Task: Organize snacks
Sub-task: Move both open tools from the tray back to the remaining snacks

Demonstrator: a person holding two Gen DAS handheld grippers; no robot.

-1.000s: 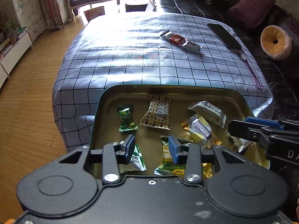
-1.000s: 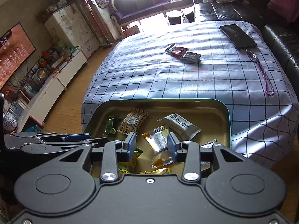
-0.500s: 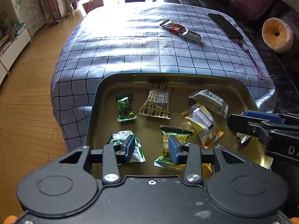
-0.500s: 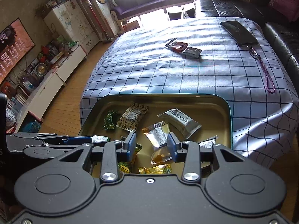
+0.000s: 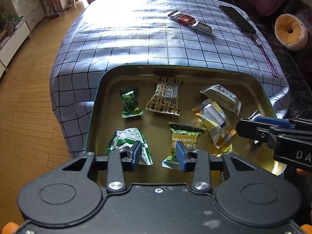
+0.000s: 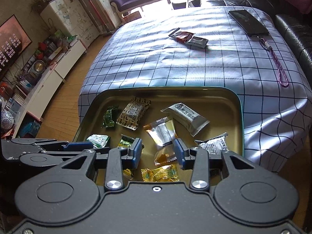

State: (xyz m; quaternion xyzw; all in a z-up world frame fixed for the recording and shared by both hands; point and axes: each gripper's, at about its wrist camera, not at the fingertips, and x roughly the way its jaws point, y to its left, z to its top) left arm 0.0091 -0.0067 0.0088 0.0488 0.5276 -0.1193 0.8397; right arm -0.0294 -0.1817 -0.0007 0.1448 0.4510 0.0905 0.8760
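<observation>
Over the near edge of the checked tablecloth (image 5: 136, 44) sits a shallow gold tin tray (image 5: 124, 69), and both grippers hang above its near end; the left gripper (image 5: 158, 154) has its jaws parted with nothing between them, its blue pads hovering over a white and green packet (image 5: 124, 142) and a green garlic packet (image 5: 182, 138); the right gripper (image 6: 157, 153) is likewise spread and empty, poised over a clear and gold packet (image 6: 161, 134), with a yellow packet (image 6: 159, 174) just under its nose. Most of the snacks already lie in the tray: a small dark green sweet (image 5: 129, 102), a brown patterned packet (image 5: 165, 98) and a silver sesame packet (image 5: 221, 97) toward the far side, and a crumpled white packet (image 6: 213, 145) by the right wall. Two wrappers (image 6: 188, 38), one red-brown and one silver, overlapping, remain out on the cloth well beyond the tray, with a phone (image 6: 247, 22) and its purple strap (image 6: 276, 64) off to the right; those two look like the only snacks left to gather. So the gathering step seems nearly finished, and neither gripper is committed to anything. Next move, as I judge it: one gripper reaches out past the far rim to the pair on the cloth, comes down flat over the top wrapper with jaws wide, and pinches a crimped end; thin foil may slide on the cloth, and the two may lift together.
</observation>
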